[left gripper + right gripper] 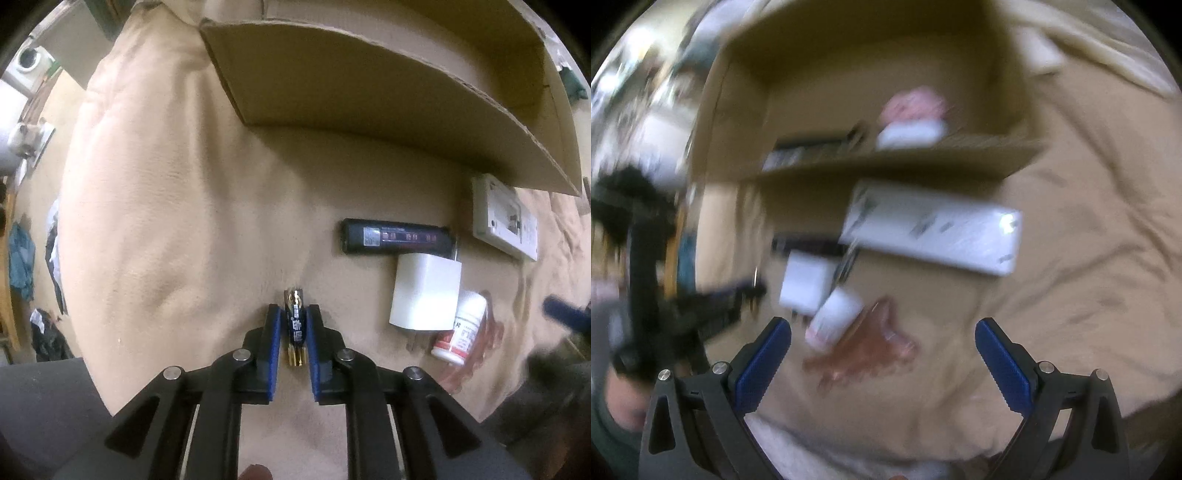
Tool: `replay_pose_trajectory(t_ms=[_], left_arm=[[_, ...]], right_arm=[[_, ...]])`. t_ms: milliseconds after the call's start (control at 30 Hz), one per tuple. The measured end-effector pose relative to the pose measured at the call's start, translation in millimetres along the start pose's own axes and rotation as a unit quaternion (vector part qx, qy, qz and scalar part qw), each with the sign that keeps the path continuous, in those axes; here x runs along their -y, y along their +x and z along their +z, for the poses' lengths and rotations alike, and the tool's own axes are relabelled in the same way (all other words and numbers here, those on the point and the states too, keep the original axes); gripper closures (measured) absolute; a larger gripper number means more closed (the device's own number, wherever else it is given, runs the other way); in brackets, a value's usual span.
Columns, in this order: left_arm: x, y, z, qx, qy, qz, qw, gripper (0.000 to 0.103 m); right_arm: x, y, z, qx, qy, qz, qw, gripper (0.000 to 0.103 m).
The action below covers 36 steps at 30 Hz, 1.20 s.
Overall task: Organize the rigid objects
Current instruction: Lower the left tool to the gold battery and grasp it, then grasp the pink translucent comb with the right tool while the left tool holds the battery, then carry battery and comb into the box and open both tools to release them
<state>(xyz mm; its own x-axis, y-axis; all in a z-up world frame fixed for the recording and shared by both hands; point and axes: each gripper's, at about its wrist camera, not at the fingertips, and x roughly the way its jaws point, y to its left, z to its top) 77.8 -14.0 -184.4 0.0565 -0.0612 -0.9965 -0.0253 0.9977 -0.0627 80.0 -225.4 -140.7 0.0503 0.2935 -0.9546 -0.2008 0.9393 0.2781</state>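
Observation:
My left gripper [293, 314] is shut on a small black and gold battery [295, 325] over the beige bedding. To its right lie a black remote-like bar [397, 240], a white charger block [424, 291], a white pill bottle [461, 332] and a white flat device [506, 221]. A cardboard box [369, 92] stands behind them. My right gripper [882, 332] is open and empty above the bedding, just near of the pill bottle [834, 319] and the charger [807, 286]. The right wrist view is blurred. The white flat device [934, 229] lies before the box [886, 162].
A crumpled reddish clear wrapper [868, 350] lies by the pill bottle. Inside the box are a white and pink item [912, 125] and a dark flat item [816, 147]. A beige pillow [147, 184] rises at left. Room clutter lies beyond the bed's left edge.

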Motion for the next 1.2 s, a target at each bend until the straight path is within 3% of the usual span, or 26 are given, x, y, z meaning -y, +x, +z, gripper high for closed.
replay_pose_trajectory(t_ms=[200,267,433,1033,1200], left_arm=[[10.9,-3.6,6.3,0.001,-0.002,-0.006,1.0,0.094],[11.3,-4.3,4.4,0.005,0.004,-0.002,1.0,0.094],[16.5,-9.1,2.3,0.012,0.011,0.0,0.9999,0.094],[26.7,-33.8,-17.2,0.031,0.024,0.03,0.9988,0.094],[42.7,-58.5,-17.4,0.073,0.044,0.042,0.9954,0.094]], right_arm=[[-47.6,45.0,-14.4,-0.076,-0.129,-0.062,0.987,0.0],[-49.9,62.6,-13.3,-0.093,-0.144,-0.099,0.98,0.0],[-55.6,76.1,-13.0,-0.098,-0.163,-0.118,0.975,0.0],[-56.9,14.8,-31.0,-0.038,-0.135,-0.05,0.989,0.0],[-41.7,-24.4,-26.6,0.015,-0.1,-0.012,0.995,0.0]])
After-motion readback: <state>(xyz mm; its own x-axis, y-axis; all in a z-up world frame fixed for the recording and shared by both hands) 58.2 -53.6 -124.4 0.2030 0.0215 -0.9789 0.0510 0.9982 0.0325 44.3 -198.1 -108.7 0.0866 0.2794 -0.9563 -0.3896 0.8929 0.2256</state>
